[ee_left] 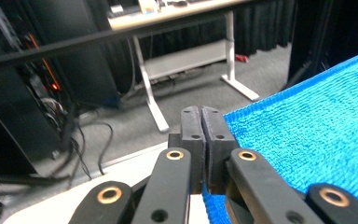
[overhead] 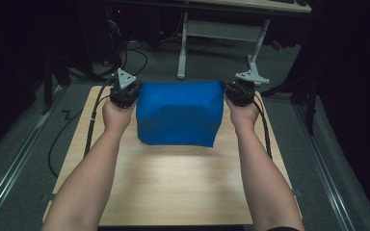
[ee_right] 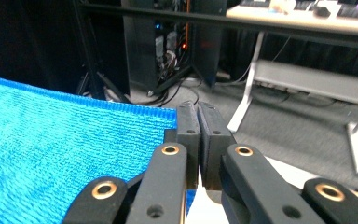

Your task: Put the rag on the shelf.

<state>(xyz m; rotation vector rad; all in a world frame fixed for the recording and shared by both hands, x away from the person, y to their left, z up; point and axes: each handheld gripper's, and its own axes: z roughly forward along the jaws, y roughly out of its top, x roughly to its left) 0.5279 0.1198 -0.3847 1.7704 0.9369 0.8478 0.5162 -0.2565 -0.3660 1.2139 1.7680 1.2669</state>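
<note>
Blue towel point(overhead: 179, 113) is hanging soft and light; left gripper point(ee_left: 200, 122) and right gripper point(ee_right: 198, 119) are pinching its top corners closed.

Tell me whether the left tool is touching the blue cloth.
Touching. In the left gripper view the left tool is shut on the corner of the blue cloth, whose edge shows pinched between the jaws.
</note>
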